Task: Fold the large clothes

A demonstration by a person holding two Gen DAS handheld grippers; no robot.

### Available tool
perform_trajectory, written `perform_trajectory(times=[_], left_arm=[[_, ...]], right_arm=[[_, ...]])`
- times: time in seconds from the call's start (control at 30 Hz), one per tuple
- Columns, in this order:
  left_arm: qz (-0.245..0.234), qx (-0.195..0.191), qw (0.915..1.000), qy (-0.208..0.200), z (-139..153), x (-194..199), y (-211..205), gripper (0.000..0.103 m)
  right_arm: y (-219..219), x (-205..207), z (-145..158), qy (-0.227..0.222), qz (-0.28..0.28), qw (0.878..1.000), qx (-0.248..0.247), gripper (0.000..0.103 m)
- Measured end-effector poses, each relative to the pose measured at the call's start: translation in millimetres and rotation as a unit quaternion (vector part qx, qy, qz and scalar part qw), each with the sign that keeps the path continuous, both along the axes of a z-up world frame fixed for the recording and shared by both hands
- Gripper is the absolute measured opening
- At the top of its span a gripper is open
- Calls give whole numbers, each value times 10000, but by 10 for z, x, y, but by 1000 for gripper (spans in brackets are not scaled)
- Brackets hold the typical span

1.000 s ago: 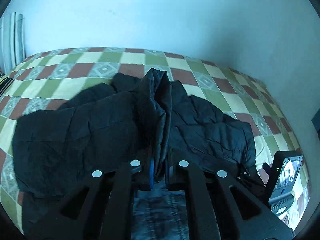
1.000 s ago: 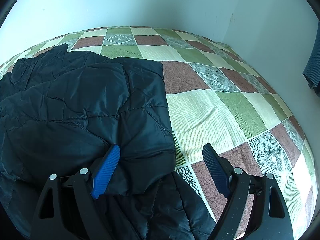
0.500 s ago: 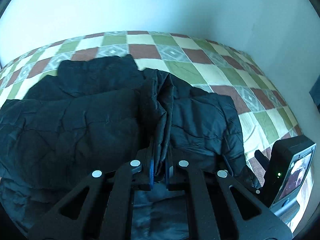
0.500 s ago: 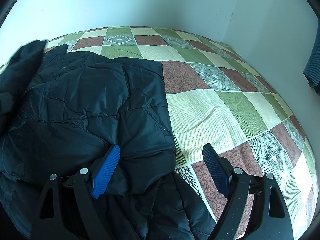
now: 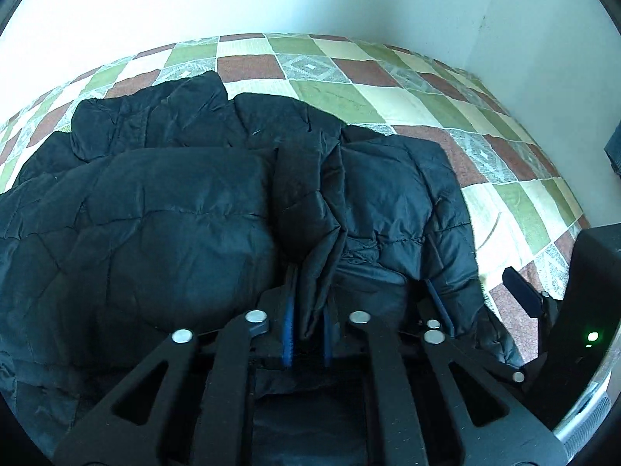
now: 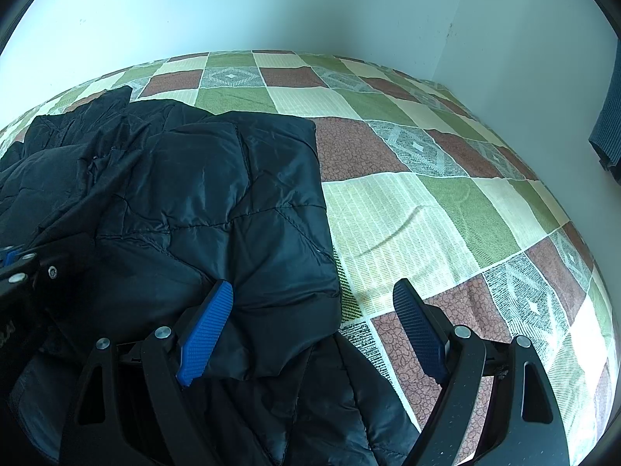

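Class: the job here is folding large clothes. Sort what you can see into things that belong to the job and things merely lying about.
Belongs to the job:
black padded jacket
left hand-held gripper, shut on a fold of it
right hand-held gripper, open

Just lying about:
checked bedspread
dark blue cloth hanging at the right edge

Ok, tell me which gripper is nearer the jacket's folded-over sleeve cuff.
Right. The right gripper is open around the sleeve cuff; the left gripper is shut on a fold of the black jacket, farther left.

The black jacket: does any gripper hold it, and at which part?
The left gripper pinches a bunched fold of the black jacket. The right gripper is open, holding nothing.
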State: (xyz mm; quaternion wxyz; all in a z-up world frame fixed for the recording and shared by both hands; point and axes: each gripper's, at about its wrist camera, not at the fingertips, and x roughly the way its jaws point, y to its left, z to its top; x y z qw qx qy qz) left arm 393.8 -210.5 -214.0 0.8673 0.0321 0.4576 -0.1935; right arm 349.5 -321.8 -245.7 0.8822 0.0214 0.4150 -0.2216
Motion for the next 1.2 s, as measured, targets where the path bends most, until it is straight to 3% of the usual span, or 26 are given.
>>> perform_trajectory(times=[0.07,0.13,0.27,0.43,0.6,0.7,0.8,0.93,1.2], left_arm=[[-46,-41,10000,-52,77,-56,-8,41],[-94,-76,9997,-194,188,-138,-14,52],[-166,-32,9987,-478,473,-312,93,54],[173,216,9959,-859,733,-465,639,54],[1014,751,9864,-1049,772,-424,1561,54],[1625,1017,9767,-968,697,-266,2131,54],[2145,1027,9678,-823,627,-73,2596,54],[2285,1140,9641,-731,507,133,2776,54],[2125,1549,9637,-464,65,320,2738,54]], right_arm=[[3,1,-6,3,1,10000,-10,83],[9,-3,-9,-3,-1,10000,-12,83],[-8,-15,2,-28,1,10000,67,83],[4,-29,80,-56,16,10000,37,83],[154,-133,431,-381,205,9988,-223,81],[425,-167,823,-810,541,9947,-336,70],[684,-12,992,-825,984,9916,-142,60],[931,299,867,-573,1348,9891,142,51],[1067,606,240,291,1368,9901,70,51]])
